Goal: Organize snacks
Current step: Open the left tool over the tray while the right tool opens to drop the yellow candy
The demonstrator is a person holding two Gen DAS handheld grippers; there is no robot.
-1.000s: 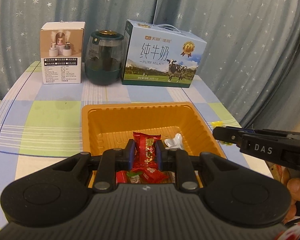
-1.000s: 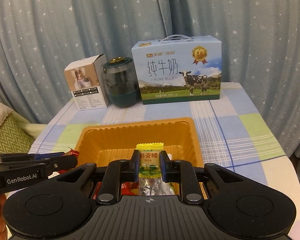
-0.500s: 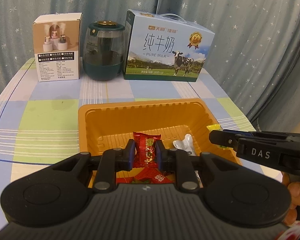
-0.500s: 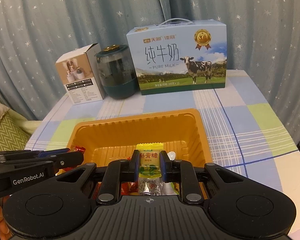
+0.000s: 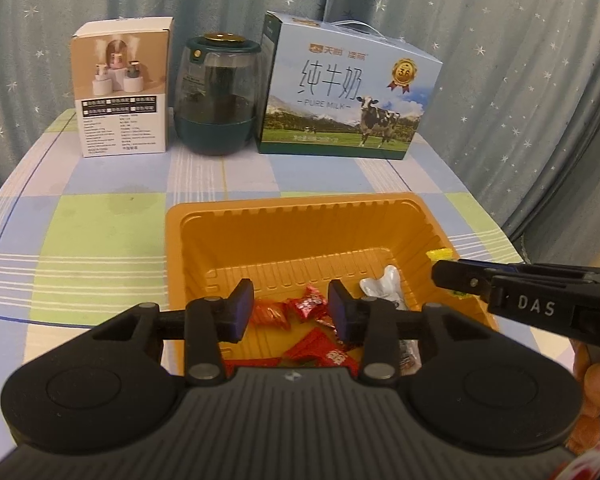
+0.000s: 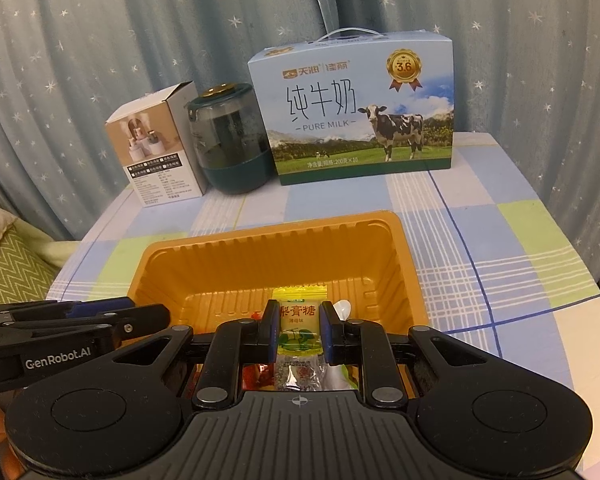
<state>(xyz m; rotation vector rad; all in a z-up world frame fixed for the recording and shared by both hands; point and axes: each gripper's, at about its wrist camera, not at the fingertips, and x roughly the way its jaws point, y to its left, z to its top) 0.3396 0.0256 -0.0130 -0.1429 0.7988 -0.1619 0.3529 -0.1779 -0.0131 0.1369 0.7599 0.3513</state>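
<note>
An orange plastic tray (image 5: 292, 208) sits on the checked tablecloth and holds several red candies (image 5: 310, 304) and a white packet (image 5: 384, 288). My left gripper (image 5: 292, 308) hangs over the tray's near end with its jaws opening. Nothing is pressed between them, and the red candies lie loose on the tray floor below. My right gripper (image 6: 299, 332) is shut on a yellow-green candy packet (image 6: 299, 314) above the same tray (image 6: 276, 232). In the left wrist view the right gripper (image 5: 456, 276) comes in from the right, with the packet's yellow tip (image 5: 438, 254) showing.
At the back of the table stand a small white product box (image 5: 122, 88), a dark green jar (image 5: 216, 96) and a blue milk carton (image 5: 348, 92), in front of a starry curtain. Left of the table is a zigzag cushion (image 6: 12, 268). A hand (image 5: 596, 384) holds the right gripper.
The left jaws have parted and the red candy they held now lies in the tray. Both grippers came lower and nearer over the tray. The right gripper still holds its packet.
</note>
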